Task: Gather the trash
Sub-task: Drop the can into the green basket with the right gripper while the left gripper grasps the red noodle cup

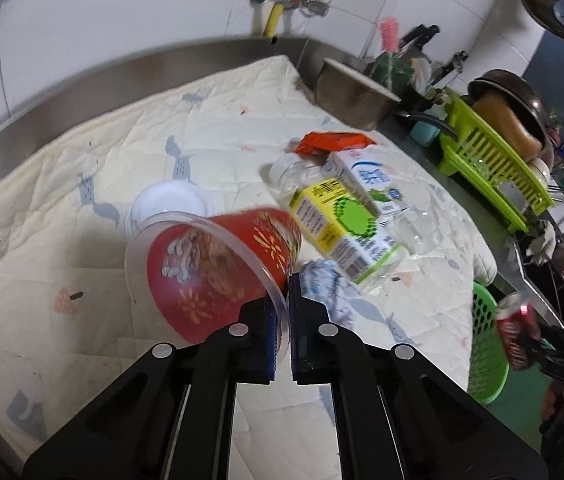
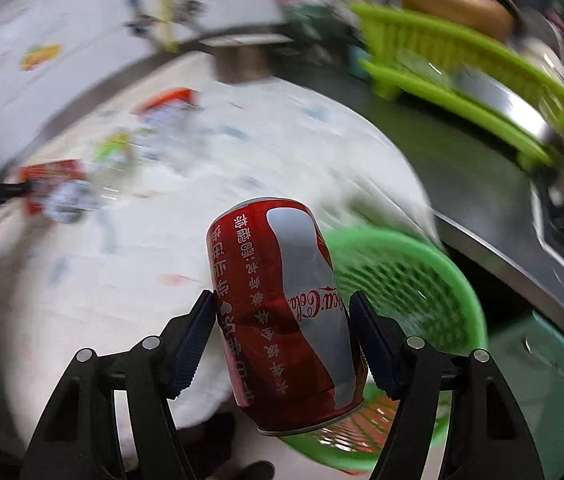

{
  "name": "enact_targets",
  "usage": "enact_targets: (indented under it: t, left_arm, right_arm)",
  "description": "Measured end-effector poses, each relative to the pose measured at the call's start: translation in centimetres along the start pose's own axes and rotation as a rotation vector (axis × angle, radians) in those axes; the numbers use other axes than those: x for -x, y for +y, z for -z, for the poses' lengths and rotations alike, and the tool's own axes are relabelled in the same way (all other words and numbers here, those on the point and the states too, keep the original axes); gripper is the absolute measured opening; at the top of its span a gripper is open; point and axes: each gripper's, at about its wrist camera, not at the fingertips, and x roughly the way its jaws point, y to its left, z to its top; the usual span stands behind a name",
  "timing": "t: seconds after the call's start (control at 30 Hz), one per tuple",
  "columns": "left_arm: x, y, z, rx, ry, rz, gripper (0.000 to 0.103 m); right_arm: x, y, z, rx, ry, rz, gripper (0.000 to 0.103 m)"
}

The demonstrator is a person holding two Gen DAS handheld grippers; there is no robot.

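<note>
White wall tiles and a steel-edged worktop (image 1: 93,76) frame the scene, and most of that worktop lies under a cream quilted cloth with small blue and pink prints (image 1: 81,184), on which the litter is scattered ahead of the left tool. Off to the right of that tool a round green perforated plastic basket (image 2: 414,276) sits at the cloth's edge, just ahead of and below the right tool, and it looks like the place where the trash goes. Both hands appear to be mid-carry, each with one piece. The right tool (image 2: 282,340) is opened about the width of a drink can and grips a dented red and silver cola can (image 2: 282,300) by its sides, upside down; the next move would be to bring it over the basket's mouth and part the pads. The left tool (image 1: 286,320) is nearly closed, pinching the thin rim of a clear plastic cup with a red printed wrap (image 1: 217,268) that tilts away to its left. Still lying ahead of it are a yellow and green drink carton (image 1: 334,220), a white and blue carton (image 1: 374,180), an orange wrapper (image 1: 334,140) and a crumpled blue-printed wrapper (image 1: 326,284).
</note>
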Motion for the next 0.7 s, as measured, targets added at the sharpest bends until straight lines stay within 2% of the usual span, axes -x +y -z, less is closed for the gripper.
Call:
enact_targets:
  t: [0.17,0.37,0.5,0.7]
  left_arm:
    - [2.8,-1.3,-0.2,-0.03,-0.043,0.007,0.004]
    - [6.0,-3.9,-0.6,-0.089,-0.092,0.044,0.004]
    - [7.2,-6.3,-1.0,-0.128,-0.109,0.1,0.004]
    - [6.7,-10.8,-0.8,-0.197,-0.091,0.182,0.004]
  right_arm:
    - [-4.9,-4.0,2.6,-0.115,0.112,0.054,0.066]
    - [-9.9,-5.9,4.5,-0.194,0.223,0.073,0.067]
    - [-11.8,-6.1,5.0,-0.203,0.255,0.08,0.067]
    - [-13.3,-6.4,5.4,-0.233,0.269,0.077,0.068]
